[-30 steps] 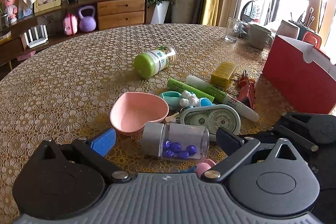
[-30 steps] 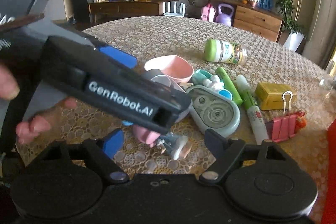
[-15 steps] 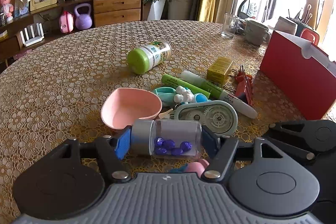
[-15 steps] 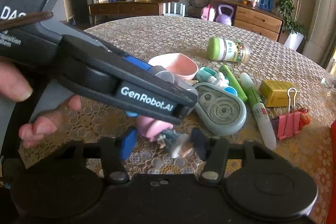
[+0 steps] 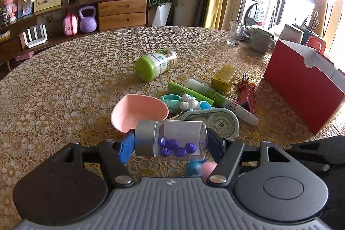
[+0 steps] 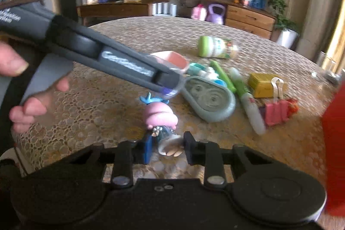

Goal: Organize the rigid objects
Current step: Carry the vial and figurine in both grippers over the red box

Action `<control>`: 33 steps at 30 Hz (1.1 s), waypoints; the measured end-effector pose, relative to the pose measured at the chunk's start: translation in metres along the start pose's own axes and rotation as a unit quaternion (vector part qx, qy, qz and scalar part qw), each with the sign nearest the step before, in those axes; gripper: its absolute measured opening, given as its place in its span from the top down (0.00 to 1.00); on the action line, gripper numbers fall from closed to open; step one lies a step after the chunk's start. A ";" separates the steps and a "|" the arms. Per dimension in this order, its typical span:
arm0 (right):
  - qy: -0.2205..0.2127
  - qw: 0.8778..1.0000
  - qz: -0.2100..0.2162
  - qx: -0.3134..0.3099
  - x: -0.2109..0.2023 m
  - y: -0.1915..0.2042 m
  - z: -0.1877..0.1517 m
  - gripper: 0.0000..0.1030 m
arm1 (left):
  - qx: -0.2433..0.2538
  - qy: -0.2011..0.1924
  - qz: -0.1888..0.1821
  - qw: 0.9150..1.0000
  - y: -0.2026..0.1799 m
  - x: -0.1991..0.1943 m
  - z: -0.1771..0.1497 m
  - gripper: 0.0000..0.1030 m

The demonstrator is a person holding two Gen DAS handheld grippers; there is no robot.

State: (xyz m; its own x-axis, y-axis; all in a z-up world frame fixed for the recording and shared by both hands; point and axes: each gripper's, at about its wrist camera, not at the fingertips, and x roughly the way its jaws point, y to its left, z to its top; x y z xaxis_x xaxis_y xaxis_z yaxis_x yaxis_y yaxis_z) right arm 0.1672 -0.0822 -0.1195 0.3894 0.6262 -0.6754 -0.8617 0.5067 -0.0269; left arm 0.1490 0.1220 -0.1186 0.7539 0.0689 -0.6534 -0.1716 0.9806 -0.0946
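Note:
My left gripper [image 5: 170, 142] is shut on a clear jar [image 5: 172, 139] with a grey lid and purple beads, held sideways a little above the table. My right gripper [image 6: 166, 149] is shut on a small pink-haired doll [image 6: 160, 120], gripping its lower end. The left gripper's body crosses the right wrist view, with the jar's end [image 6: 170, 91] showing at its tip. A pink bowl [image 5: 138, 113], a grey tape dispenser [image 5: 215, 122], green markers [image 5: 189, 92] and a green-lidded bottle [image 5: 155, 64] lie on the table.
A red box [image 5: 301, 87] stands at the right. A yellow box [image 5: 223, 77] and red binder clips [image 5: 248, 92] lie beside the markers. A glass [image 5: 234, 36] and a mug [image 5: 261, 40] stand at the far right edge. The patterned tablecloth [image 5: 64, 89] covers the table.
Both grippers closed from open: the left on the jar, the right on the doll. The jar has since lifted off the table and the doll has moved toward the camera.

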 end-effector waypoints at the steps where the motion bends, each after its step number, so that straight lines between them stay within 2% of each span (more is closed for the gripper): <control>1: -0.001 1.000 -0.002 0.010 -0.003 -0.004 -0.001 0.77 | -0.001 0.000 0.002 1.000 0.000 -0.002 0.000 0.34; 8: -0.009 0.998 -0.032 0.050 -0.023 -0.020 -0.006 0.77 | 0.013 -0.002 -0.003 1.000 -0.010 -0.015 -0.001 0.34; 15: -0.056 0.993 -0.056 0.082 -0.065 -0.041 -0.005 0.77 | 0.023 -0.013 -0.015 1.000 -0.032 -0.036 0.009 0.34; 24: -0.106 0.981 -0.096 0.129 -0.121 -0.084 0.005 0.77 | 0.058 -0.034 -0.059 0.996 -0.086 -0.062 0.042 0.34; 33: -0.126 0.964 -0.155 0.177 -0.146 -0.145 0.001 0.76 | 0.101 -0.047 -0.099 0.989 -0.151 -0.057 0.076 0.34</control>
State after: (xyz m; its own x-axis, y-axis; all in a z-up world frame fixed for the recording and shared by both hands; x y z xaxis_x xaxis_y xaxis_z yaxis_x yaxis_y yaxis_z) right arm 0.2359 -0.2469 -0.0163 0.7148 0.5137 -0.4745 -0.5442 0.8348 0.0841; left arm 0.1801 -0.0156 -0.0101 0.8170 -0.1214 -0.5638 0.1093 0.9925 -0.0553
